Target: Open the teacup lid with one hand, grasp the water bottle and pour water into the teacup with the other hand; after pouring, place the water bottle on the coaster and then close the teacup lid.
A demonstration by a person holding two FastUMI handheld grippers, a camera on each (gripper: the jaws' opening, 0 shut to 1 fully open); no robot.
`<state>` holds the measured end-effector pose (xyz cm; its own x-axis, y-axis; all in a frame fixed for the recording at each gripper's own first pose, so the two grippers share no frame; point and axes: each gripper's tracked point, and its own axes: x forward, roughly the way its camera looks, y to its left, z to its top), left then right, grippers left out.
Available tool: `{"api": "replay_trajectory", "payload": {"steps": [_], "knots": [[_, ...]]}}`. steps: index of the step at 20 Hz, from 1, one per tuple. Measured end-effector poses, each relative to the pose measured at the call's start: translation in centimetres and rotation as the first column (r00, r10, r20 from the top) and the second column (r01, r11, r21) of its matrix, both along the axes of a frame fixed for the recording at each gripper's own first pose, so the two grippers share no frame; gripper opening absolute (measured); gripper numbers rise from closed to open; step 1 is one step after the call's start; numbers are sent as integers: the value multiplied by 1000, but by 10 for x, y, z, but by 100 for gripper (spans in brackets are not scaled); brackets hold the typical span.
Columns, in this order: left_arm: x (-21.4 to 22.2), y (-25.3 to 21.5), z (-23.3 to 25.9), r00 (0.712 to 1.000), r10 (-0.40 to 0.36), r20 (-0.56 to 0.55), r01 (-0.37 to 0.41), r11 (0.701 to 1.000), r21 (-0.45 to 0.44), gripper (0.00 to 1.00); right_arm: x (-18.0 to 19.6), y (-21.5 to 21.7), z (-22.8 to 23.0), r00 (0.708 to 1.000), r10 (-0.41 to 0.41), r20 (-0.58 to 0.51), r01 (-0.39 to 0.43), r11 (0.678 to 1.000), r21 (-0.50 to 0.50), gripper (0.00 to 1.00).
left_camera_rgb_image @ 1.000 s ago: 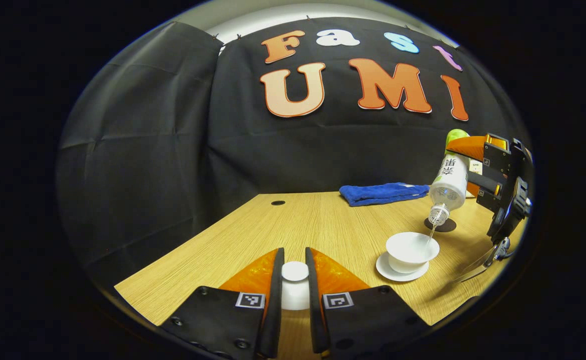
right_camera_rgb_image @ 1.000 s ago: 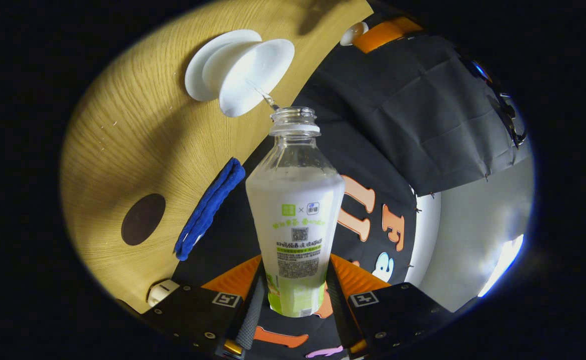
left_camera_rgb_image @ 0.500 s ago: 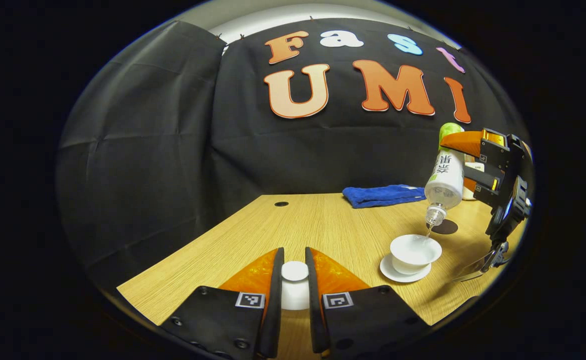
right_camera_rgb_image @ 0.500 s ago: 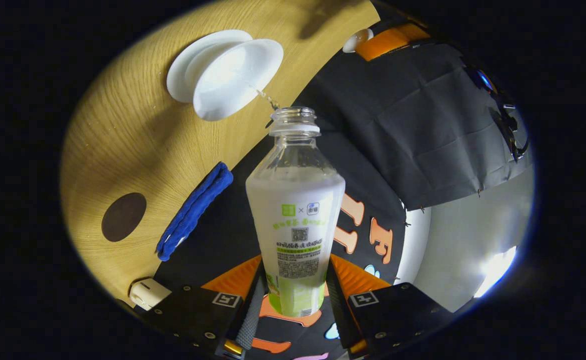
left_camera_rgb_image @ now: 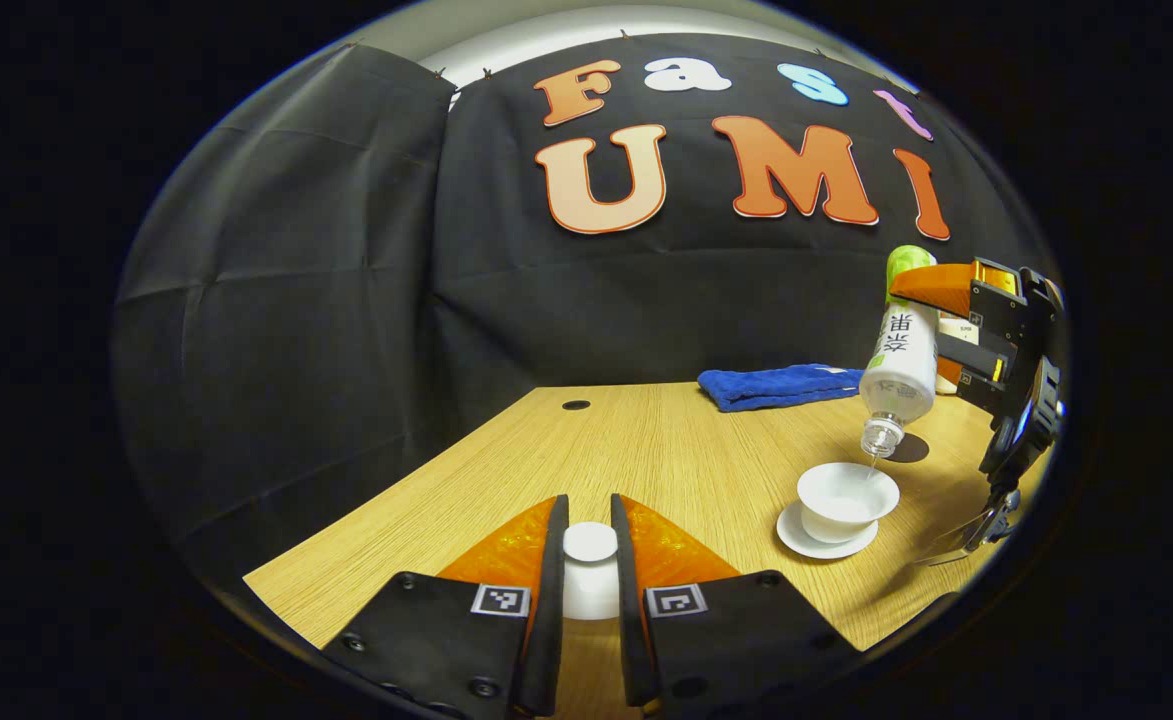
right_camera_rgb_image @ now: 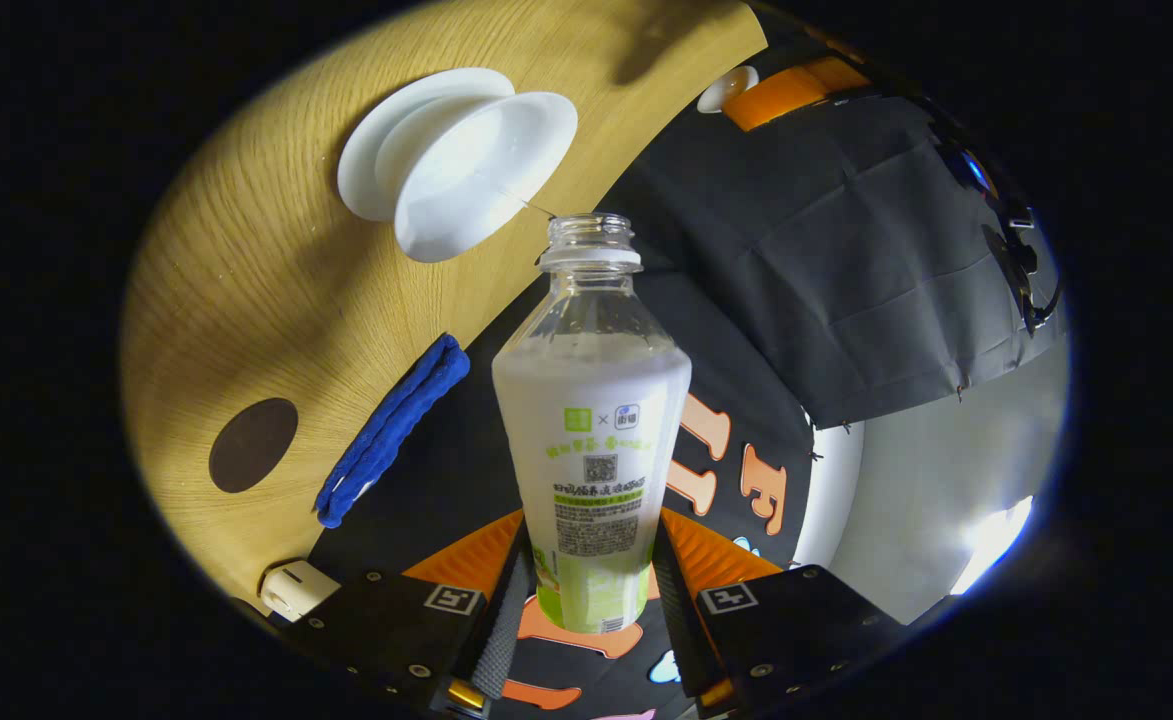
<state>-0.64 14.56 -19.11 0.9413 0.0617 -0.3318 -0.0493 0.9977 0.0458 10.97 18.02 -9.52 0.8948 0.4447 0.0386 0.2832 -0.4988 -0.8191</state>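
Now pouring: water bottle (right_camera_rgb_image: 591,420) tipping mouth-down over the teacup (right_camera_rgb_image: 481,170).

Its long axis is running from the base, pinched between the right gripper (right_camera_rgb_image: 591,590) fingers, up to the open neck at 12 o'clock, with a thin stream falling into the cup at about 11 o'clock. The coaster (right_camera_rgb_image: 253,445), the likely next stop, is lying at 9 o'clock from the bottle, just beside the blue cloth (right_camera_rgb_image: 391,430), so the right hand is nearer. Off at the table's near edge, the left gripper (left_camera_rgb_image: 586,590) is pinching the teacup lid (left_camera_rgb_image: 589,545).
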Motion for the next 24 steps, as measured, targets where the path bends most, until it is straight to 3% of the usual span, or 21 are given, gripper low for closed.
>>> {"api": "replay_trajectory", "payload": {"steps": [6,8,11,13,15,19,24], "knots": [[0,-2,-3,1000,1,-6,-1,1000,6,28,3,-5,-4,998,-11,-64,15,998,62,65],[0,-3,0,1000,-3,0,3,1000,12,27,10,-10,-13,987,-42,-157,59,992,109,65],[1,-7,2,1000,-10,3,10,1000,0,28,14,-18,-19,964,-64,-259,126,966,228,63],[2,-11,2,1000,-18,2,18,1000,-9,28,5,-25,-33,939,-67,-336,182,929,322,65],[2,-14,5,1000,-24,7,25,1000,-11,28,0,-26,-42,906,-57,-419,247,875,415,65],[3,-21,7,999,-36,12,36,999,-6,27,7,-35,-33,865,-4,-502,349,725,594,65],[2,-28,13,999,-47,20,47,999,-3,28,25,-53,-28,808,60,-586,495,470,731,65]]}}
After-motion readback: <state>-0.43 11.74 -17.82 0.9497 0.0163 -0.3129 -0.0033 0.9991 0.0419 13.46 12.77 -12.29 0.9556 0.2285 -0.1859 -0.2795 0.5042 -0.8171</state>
